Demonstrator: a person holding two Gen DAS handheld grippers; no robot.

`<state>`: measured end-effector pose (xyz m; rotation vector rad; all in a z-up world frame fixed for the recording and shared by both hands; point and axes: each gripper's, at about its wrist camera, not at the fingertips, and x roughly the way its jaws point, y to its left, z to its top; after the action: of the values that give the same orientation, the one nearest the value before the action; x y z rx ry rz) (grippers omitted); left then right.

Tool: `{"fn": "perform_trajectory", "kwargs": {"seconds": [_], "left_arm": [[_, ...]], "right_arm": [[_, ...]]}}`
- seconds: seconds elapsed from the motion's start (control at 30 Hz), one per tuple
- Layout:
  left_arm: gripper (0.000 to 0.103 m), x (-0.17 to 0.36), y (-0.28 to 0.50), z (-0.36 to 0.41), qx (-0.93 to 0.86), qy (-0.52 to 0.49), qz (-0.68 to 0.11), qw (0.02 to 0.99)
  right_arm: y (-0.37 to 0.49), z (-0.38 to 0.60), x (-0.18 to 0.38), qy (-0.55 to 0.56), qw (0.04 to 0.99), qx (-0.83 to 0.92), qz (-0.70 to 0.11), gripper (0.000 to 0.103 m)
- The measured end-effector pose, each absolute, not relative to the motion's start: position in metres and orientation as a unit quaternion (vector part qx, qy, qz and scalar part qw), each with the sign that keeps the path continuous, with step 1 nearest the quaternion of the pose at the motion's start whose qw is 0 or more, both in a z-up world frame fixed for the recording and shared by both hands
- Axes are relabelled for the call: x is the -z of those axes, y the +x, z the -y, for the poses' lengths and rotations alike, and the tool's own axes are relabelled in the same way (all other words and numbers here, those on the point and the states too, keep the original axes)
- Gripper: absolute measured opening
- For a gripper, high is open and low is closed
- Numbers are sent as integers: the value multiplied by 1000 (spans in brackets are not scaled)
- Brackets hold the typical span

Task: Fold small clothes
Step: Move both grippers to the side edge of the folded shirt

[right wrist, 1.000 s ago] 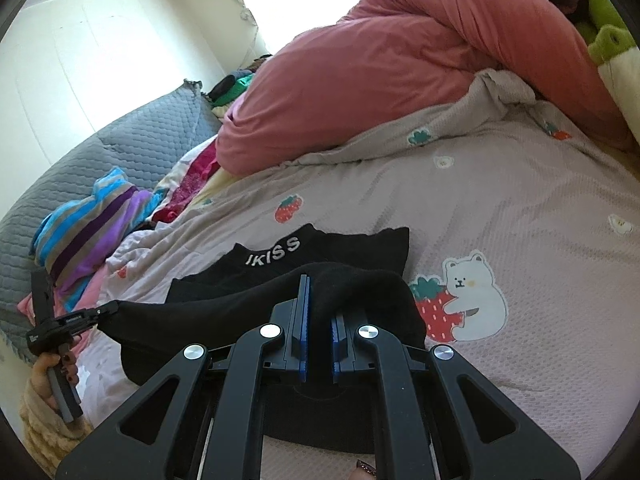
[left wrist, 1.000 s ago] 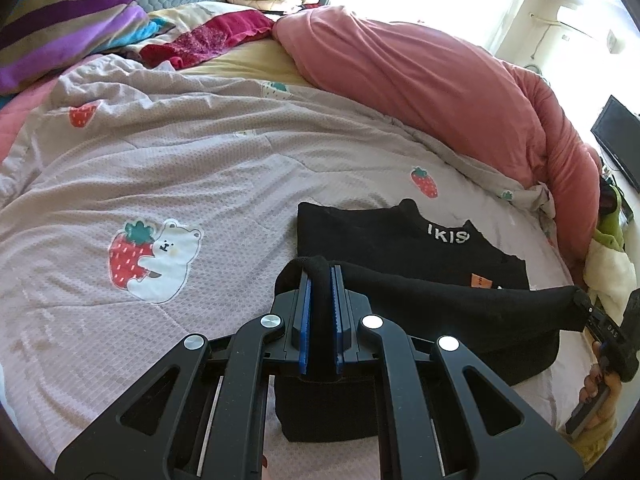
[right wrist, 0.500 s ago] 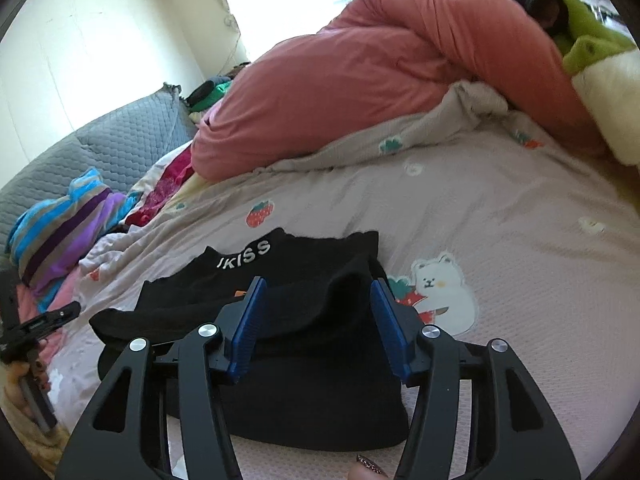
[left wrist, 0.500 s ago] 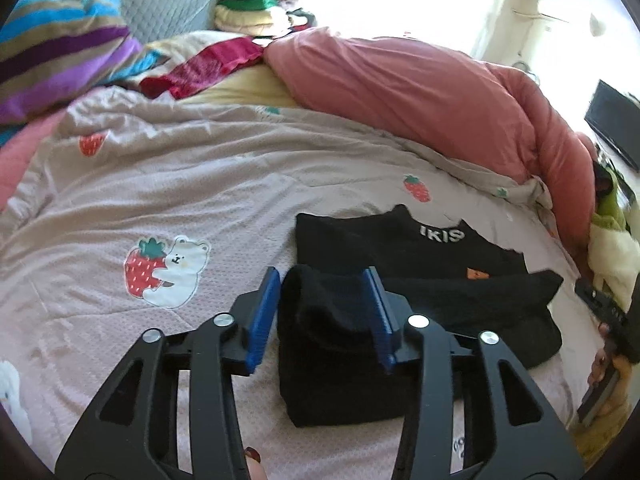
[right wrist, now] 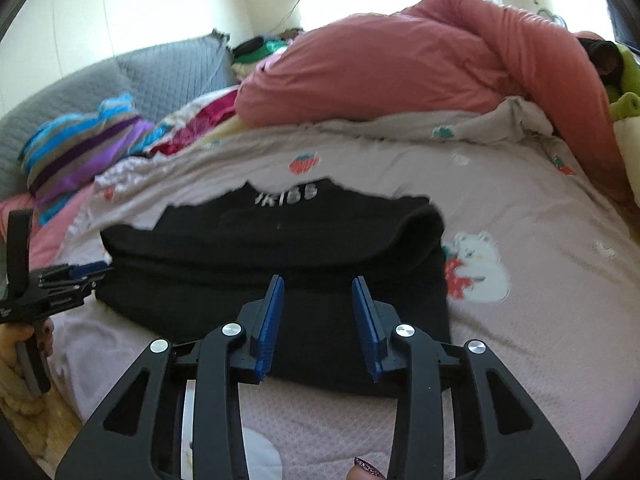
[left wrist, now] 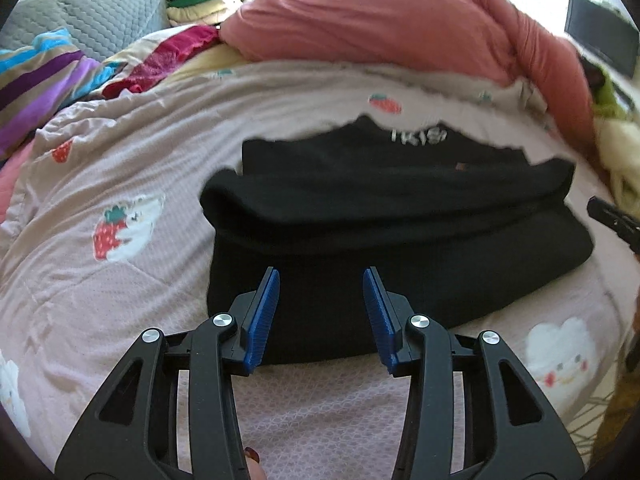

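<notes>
**Black garment doubled over, both grippers let go**

Nearest each camera, the left gripper (left wrist: 321, 312) and the right gripper (right wrist: 318, 316) hung just short of the black garment's (left wrist: 400, 240) near edge, each with its blue pads spread apart and nothing between them. Neither touched the cloth, as far as the views showed.

The black garment lay flat on the pink strawberry-print quilt (left wrist: 120, 280), roughly mid-bed. Its lower part had been brought up over itself, leaving a rounded, puffy fold ridge (left wrist: 380, 200) running across the garment from side to side. Beyond that ridge, the collar end with white lettering (left wrist: 418, 137) remained uncovered. In the right wrist view, a bear-and-strawberry print (right wrist: 476, 266) sat just beside the garment's right edge.

Judged from this, 1 crosswise fold was in place but loose; the ridge had not been pressed flat, and the bundle was still wide. At least 1 more fold, probably side to side, and some smoothing seemed left.

Beyond the garment, a salmon-pink duvet (left wrist: 400, 32) was heaped along the far side of the quilt, with a striped blanket (left wrist: 44, 76) off to the garment's far left and a grey quilted headboard (left wrist: 100, 12) behind that.
</notes>
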<state>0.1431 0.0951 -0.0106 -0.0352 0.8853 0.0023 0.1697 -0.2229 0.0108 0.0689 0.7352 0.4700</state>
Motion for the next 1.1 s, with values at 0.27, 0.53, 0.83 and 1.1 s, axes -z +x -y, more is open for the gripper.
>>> {"fn": "perform_trajectory", "kwargs": {"seconds": [0.27, 0.53, 0.83, 1.1], "left_arm": [[36, 17, 160, -94, -30, 13, -423, 906], [36, 16, 192, -91, -32, 29, -421, 906], [36, 9, 235, -104, -28, -6, -426, 904], [36, -14, 255, -139, -39, -66, -394, 916]], "right_arm": [[191, 207, 26, -11, 894, -176, -411, 34], [222, 200, 36, -13, 892, -173, -417, 34], [255, 192, 30, -10, 894, -170, -414, 34], [280, 198, 23, 9, 900, -152, -409, 34]]}}
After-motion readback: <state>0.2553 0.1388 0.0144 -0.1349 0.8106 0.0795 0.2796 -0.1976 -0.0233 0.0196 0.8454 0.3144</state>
